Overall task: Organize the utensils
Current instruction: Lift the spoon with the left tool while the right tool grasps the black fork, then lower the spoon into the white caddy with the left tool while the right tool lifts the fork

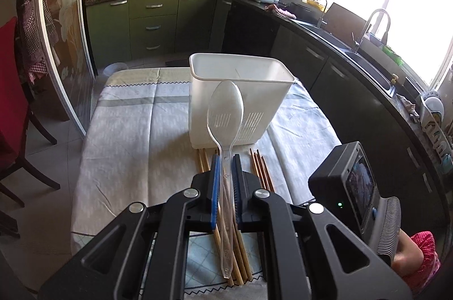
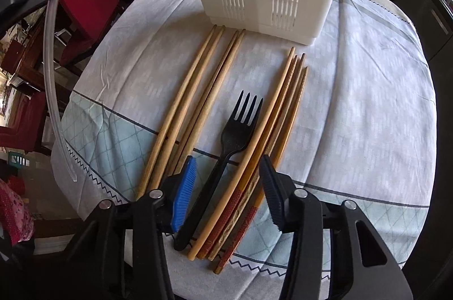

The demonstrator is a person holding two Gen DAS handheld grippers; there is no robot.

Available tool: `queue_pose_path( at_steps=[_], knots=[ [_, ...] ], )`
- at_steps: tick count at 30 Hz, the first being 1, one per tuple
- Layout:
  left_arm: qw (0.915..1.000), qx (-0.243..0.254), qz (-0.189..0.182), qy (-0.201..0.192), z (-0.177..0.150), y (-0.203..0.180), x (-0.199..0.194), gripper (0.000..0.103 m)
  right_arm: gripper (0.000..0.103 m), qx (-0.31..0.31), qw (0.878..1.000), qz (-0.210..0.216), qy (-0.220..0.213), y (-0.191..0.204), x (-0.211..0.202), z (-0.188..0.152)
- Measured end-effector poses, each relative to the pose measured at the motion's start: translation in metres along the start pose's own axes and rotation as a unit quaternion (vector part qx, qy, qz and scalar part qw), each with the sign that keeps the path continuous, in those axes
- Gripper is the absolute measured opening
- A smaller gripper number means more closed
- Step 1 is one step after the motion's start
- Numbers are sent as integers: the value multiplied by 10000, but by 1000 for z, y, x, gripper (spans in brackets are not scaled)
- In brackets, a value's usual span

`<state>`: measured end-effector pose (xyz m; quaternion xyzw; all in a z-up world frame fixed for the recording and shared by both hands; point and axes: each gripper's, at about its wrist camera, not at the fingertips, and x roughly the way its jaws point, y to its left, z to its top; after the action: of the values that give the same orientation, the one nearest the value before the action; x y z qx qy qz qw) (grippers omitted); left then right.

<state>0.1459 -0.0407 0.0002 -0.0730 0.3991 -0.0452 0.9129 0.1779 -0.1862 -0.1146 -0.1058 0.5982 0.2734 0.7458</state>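
Clear plastic, the slotted spoon (image 1: 225,113) sits clamped in our left gripper (image 1: 225,172), raised before the white utensil holder (image 1: 240,79) on the clothed table (image 1: 127,152). Our right gripper (image 2: 226,186) hangs with jaws apart over the black fork (image 2: 226,147), which lies untouched between two sets of wooden chopsticks (image 2: 184,107).

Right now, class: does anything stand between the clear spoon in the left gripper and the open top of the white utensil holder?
Nothing visible does: the clear spoon sits clamped in the left gripper, and the white utensil holder looks open and unobstructed.
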Motion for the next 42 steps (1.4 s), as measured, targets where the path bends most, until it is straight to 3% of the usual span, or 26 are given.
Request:
queue_pose_path(
  at_steps=[6, 16, 21, 27, 32, 35, 42],
  knots=[
    [10000, 18, -61, -29, -3, 6, -3, 9, 21, 84, 9994, -195, 260, 8, 15, 6],
    [9998, 96, -137, -116, -4, 9, -10, 9, 17, 47, 9974, -651, 294, 22, 29, 9],
    [9998, 77, -127, -156, -3, 9, -11, 9, 10, -4, 9962, -864, -65, 28, 27, 5],
    [9993, 93, -85, -339, 11, 6, -15, 9, 10, 270, 9964, -353, -728, 18, -5, -11],
    [9957, 100, 24, -920, 51, -2, -25, 9, 10, 535, 9832, 89, -1744, 1, -60, -30],
    [9897, 73, 39, -1431, 79, -7, -30, 9, 10, 637, 9771, 215, -2021, -4, -72, -36],
    [9616, -24, 209, -2738, 129, -12, -10, 9, 10, 893, 9641, 465, -2459, -27, -94, -60]
  ],
)
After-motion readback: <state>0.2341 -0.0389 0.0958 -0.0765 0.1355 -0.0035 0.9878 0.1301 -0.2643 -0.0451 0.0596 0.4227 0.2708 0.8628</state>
